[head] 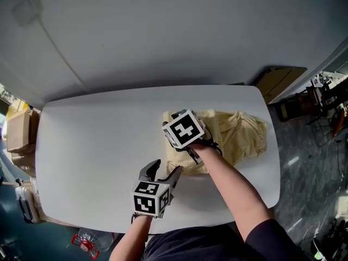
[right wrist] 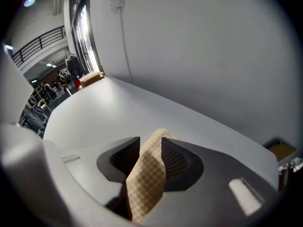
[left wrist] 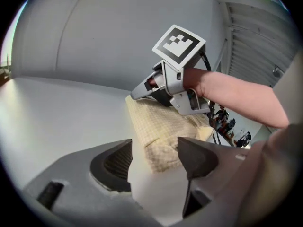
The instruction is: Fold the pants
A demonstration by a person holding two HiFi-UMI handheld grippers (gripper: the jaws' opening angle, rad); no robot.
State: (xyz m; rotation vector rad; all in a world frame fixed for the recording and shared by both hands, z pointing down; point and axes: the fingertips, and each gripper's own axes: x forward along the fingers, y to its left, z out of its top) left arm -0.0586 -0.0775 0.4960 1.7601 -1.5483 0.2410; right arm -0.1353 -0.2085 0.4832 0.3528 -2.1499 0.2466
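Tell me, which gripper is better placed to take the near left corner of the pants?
Left. The left gripper is open and empty, aimed at that corner of the pants. The right gripper sits over the pants with cloth between its jaws.

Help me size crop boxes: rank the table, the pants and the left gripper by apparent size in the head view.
1. table
2. pants
3. left gripper, clearly smallest even though it sits nearer the camera

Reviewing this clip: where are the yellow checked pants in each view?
Head view: pants right of centre on the table.
Left gripper view: pants at centre, beyond the left tongs.
Right gripper view: pants fold bottom centre, between the right tongs.
Shared landmark: the white table.
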